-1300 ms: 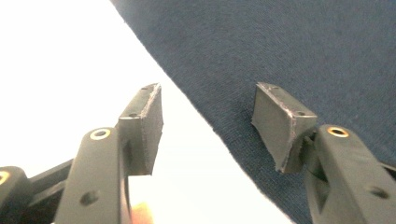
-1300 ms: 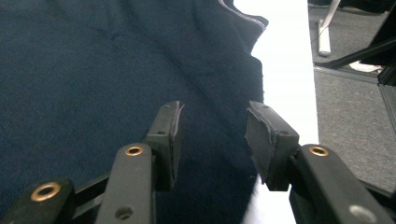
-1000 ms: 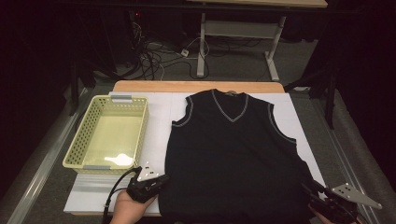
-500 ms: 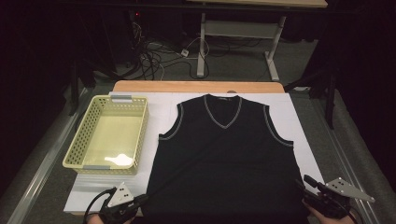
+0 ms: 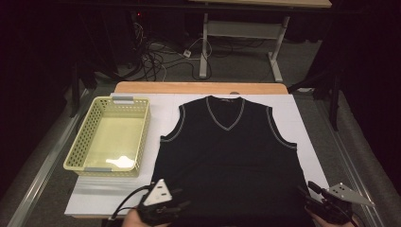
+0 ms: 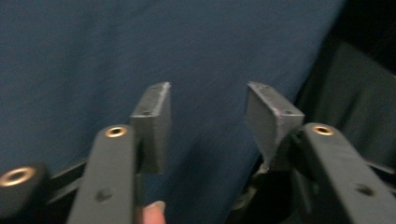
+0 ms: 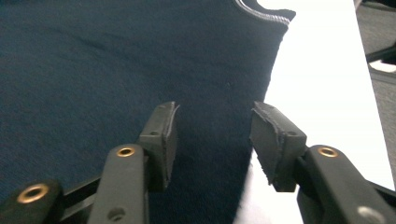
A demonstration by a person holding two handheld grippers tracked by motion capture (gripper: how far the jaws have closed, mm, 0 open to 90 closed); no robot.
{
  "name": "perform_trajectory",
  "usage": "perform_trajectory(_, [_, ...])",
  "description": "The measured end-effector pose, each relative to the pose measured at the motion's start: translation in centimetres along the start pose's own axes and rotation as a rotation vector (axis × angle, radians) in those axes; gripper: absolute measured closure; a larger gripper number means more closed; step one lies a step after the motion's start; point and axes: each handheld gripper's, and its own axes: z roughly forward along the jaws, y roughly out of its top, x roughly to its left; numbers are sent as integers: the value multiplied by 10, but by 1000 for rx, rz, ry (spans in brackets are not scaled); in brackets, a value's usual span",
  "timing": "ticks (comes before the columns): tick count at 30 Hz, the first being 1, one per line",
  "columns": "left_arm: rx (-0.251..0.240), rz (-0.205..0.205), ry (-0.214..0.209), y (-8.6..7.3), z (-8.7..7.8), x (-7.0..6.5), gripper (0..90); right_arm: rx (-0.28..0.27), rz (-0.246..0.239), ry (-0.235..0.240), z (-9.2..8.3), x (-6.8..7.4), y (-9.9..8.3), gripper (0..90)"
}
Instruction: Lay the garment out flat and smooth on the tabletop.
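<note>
A black sleeveless V-neck vest [image 5: 229, 151] with grey trim lies flat on the white table top [image 5: 309, 127], neck toward the far side. At its near left hem corner is my left gripper [image 5: 181, 205]. In the left gripper view its jaws [image 6: 208, 91] have just been opening and stand apart over the dark cloth [image 6: 93, 56], with nothing pinched between them. My right gripper [image 5: 306, 195] is at the near right hem corner. Its jaws [image 7: 215, 109] have just opened a little further and straddle the vest's side edge [image 7: 116, 60] without pressing on it.
A pale yellow perforated basket [image 5: 111, 137], with nothing in it, stands on the left of the table beside the vest. White table top [image 7: 322, 84] runs along the vest's right side. Behind the table are cables on the floor and the legs of another table [image 5: 241, 30].
The vest has slid slightly toward the near edge and lies smoother. My left gripper swung out to the left, came back right to the hem corner and opened. The right gripper barely moved.
</note>
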Motion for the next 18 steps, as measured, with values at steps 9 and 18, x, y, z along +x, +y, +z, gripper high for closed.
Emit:
perform_trajectory(9, [37, 112, 8, -6, 30, -16, 590, 36, 20, -23, -8, -1, -16, 514])
perform_trajectory(18, [45, 130, -29, -2, 32, -15, 860, 35, -30, -13, -13, 9, -17, 880])
